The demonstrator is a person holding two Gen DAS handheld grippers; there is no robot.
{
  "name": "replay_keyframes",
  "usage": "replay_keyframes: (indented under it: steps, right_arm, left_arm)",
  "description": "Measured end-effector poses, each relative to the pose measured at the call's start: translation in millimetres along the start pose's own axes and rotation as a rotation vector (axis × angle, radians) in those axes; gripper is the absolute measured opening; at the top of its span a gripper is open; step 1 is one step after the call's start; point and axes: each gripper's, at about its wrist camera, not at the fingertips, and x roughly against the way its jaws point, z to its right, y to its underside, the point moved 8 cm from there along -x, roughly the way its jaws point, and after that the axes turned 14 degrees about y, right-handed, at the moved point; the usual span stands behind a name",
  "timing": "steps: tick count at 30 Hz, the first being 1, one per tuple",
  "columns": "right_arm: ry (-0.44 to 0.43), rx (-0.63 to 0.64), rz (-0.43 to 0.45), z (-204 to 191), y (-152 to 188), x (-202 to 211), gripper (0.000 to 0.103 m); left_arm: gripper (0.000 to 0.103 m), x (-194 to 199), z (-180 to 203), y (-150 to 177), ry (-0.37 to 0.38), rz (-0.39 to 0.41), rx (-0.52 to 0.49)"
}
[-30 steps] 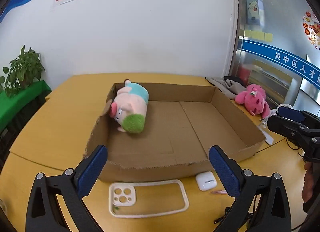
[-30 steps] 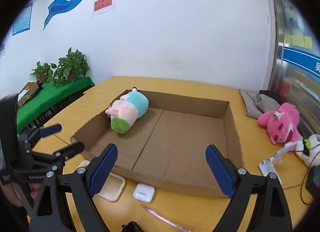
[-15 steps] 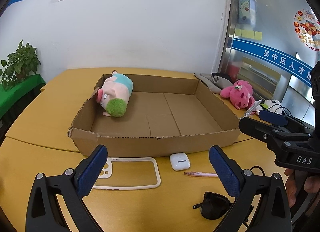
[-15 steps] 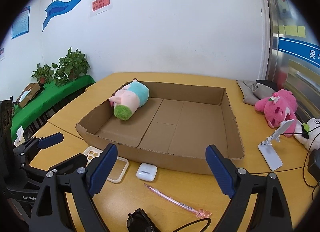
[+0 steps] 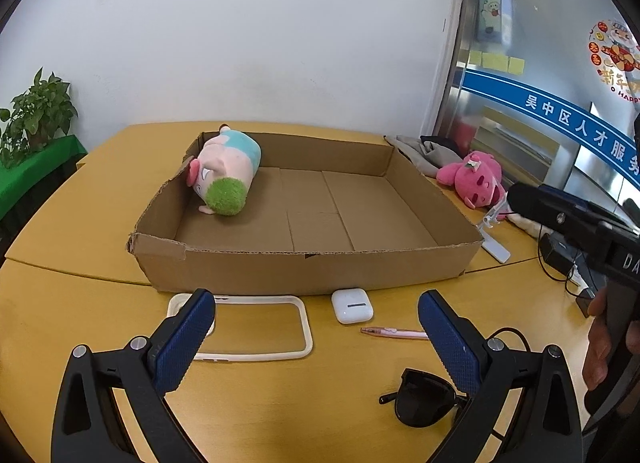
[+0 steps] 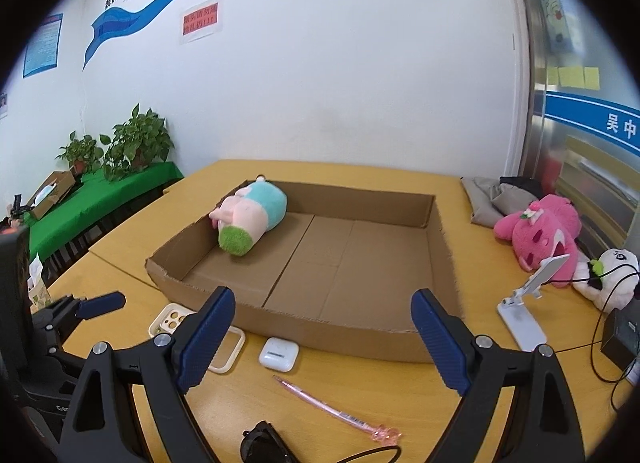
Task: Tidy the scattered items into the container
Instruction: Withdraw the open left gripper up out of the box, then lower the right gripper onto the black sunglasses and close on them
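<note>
I've pulled both grippers back from the cardboard box, so the sunglasses now show near me. The left gripper and right gripper both gape wide, holding nothing. I judge I'm choosing the next pickup: phone case, earbud case and pink pen lie just outside the front wall, so next I descend squarely.

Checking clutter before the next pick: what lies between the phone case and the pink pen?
The white earbud case, close to the cardboard box; the left wrist view shows it between phone case and pen.
</note>
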Motion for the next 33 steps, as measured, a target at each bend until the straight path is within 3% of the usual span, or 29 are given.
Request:
replay_keyframes:
  steps: [7,13,18,21,24,26,29,33]
  right_arm:
    - [-0.032,0.009,-0.005,39,21,19,0.09]
    - [-0.115,-0.026,-0.179,58,89,5,0.09]
    - [-0.227,-0.041,-0.315,45,143,5,0.09]
    - [-0.248,0.007,-0.33,34,159,13,0.09]
    - [-0.255,0.047,-0.333,26,168,19,0.09]
    - [-0.271,0.053,-0.331,24,170,21,0.09]
    - [-0.274,0.057,-0.327,25,171,22,0.09]
    - [-0.238,0.065,-0.312,39,169,21,0.09]
  left_arm:
    - [0.103,-25,18,27,0.12,-0.108,0.007]
    - [0.103,-64,48,60,0.269,-0.264,0.028]
    - [0.1,-89,72,83,0.351,-0.376,0.034]
    - [0.085,-100,77,93,0.345,-0.433,0.039]
    - [0.063,-107,76,101,0.338,-0.47,0.054]
    - [0.036,-108,73,99,0.317,-0.479,0.055]
    - [0.016,-108,64,98,0.288,-0.486,0.073]
    - [0.013,-101,48,96,0.232,-0.474,0.066]
